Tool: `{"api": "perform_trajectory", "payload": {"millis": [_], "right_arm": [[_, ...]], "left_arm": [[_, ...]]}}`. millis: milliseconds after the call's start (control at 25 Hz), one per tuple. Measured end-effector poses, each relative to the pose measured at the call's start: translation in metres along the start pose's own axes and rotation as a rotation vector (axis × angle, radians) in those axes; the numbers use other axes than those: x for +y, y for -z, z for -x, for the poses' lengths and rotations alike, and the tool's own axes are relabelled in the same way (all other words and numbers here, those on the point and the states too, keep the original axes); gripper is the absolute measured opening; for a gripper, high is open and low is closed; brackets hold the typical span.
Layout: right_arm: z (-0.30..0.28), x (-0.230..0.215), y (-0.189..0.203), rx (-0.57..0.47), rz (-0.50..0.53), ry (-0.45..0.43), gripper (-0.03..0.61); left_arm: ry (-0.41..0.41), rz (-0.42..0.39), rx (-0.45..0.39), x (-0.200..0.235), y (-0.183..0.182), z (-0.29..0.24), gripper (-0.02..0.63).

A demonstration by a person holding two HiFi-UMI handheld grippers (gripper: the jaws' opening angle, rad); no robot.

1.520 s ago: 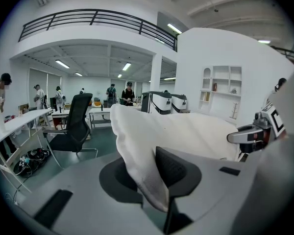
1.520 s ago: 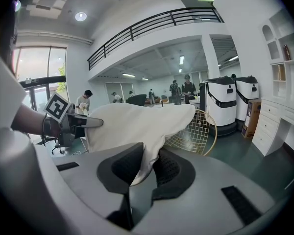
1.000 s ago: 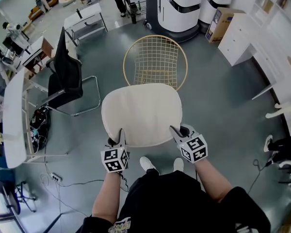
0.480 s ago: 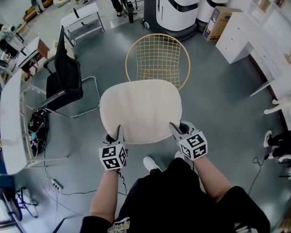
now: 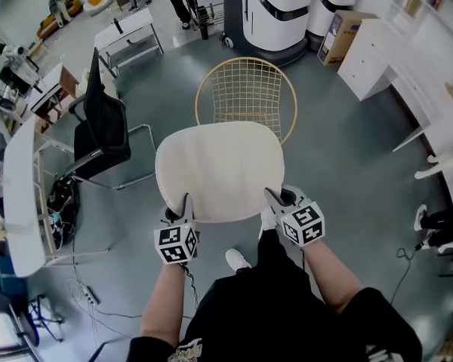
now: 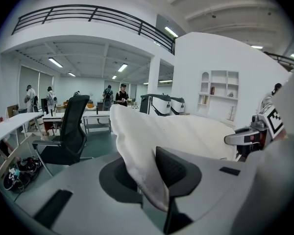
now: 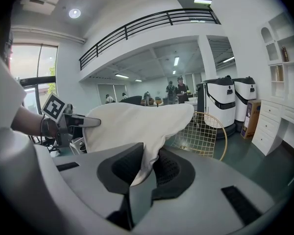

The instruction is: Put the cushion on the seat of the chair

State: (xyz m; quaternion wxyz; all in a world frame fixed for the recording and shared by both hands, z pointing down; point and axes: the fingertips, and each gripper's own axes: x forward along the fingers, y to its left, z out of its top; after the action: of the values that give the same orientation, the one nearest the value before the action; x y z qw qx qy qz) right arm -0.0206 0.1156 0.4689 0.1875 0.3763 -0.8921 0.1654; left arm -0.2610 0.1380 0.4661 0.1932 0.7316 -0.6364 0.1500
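Wire chair (image 5: 245, 89) stands at twelve o'clock just beyond the cushion (image 5: 219, 168), held aloft with its long axis nine-to-three, near edge pinched by fingers of left gripper (image 5: 186, 204) and right gripper (image 5: 272, 197), equally near.

Robotics lab, white robots (image 5: 275, 10), desks (image 5: 132, 32)

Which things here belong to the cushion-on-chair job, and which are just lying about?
Job in hand: cream cushion, clamped at its near edge by the left gripper and the right gripper; gold wire chair beyond it.

Lying about: black office chair; cardboard box; white machines; white desk.
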Motion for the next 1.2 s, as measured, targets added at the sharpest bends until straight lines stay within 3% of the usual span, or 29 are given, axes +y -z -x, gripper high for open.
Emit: {"api": "perform_trajectory", "payload": {"millis": [800,1200], "right_arm": [[-0.089,-0.200,-0.042,0.025,-0.052,-0.040,0.064],[-0.116,-0.271,-0.055,0.020,-0.061,-0.034,0.064]], "left_arm": [[-0.028,-0.001,0.047,-0.053,-0.072,-0.201,0.097],[-0.029,-0.012,0.060,-0.075,-0.096,-0.273,0.098]]}}
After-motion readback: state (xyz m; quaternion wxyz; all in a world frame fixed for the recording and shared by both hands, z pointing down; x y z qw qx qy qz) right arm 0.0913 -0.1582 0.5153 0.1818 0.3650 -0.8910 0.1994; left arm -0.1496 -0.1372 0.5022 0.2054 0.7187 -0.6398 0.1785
